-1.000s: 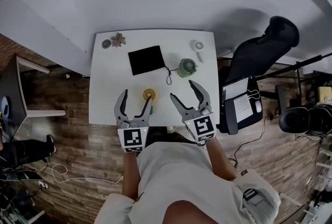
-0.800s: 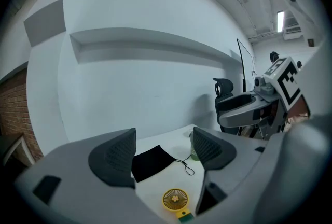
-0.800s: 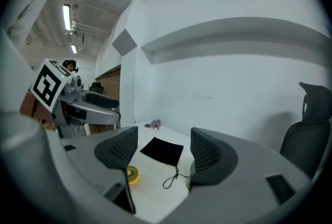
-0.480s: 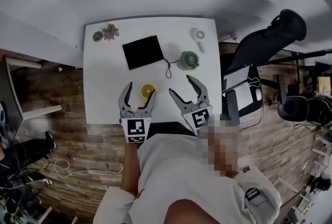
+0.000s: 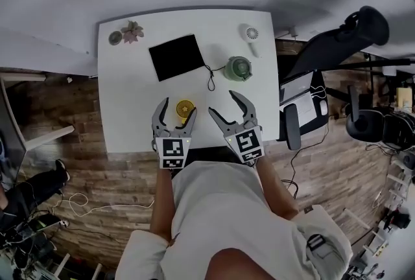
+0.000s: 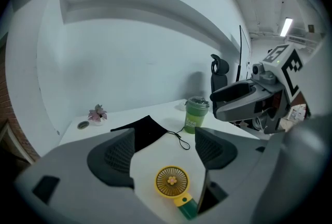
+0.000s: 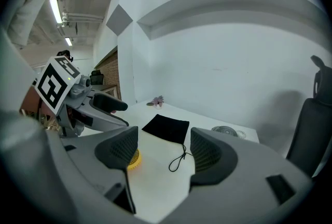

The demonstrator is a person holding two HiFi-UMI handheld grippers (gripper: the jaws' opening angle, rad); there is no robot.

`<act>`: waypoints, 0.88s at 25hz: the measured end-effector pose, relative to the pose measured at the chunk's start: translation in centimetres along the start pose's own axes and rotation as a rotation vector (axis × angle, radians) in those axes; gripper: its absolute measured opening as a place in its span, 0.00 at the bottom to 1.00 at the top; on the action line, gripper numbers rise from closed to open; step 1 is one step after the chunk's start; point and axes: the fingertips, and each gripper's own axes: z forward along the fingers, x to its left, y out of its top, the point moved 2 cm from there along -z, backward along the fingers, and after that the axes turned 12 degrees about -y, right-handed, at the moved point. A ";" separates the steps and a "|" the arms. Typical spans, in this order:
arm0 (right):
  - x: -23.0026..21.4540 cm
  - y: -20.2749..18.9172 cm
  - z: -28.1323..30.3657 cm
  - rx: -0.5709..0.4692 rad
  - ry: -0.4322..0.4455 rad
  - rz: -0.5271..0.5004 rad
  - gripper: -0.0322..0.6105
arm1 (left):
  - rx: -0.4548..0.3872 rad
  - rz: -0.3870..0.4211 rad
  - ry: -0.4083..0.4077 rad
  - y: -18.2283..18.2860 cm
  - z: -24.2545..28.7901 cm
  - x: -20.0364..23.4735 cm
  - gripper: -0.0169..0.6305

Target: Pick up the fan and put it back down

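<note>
Yellow fan lay flat on the white table, between the left gripper's wide-open jaws, not gripped. Right gripper hovered just beside, jaws spread, holding nothing.

A white table stands on a wood floor. A yellow fan lies flat near the table's front edge. Behind it lies a black pouch, its cord trailing toward a green cup on the right. A white fan lies at the back right corner. A small flower and a round dish sit at the back left.
</note>
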 end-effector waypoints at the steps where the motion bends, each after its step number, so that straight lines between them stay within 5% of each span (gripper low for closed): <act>1: 0.2 -0.5 0.3 0.012 0.003 0.001 0.55 | 0.013 -0.006 -0.006 -0.5 0.3 0.1 0.58; 22: 2.8 -7.1 3.2 0.182 0.052 0.015 0.54 | 0.227 -0.124 -0.079 -10.2 5.4 0.3 0.64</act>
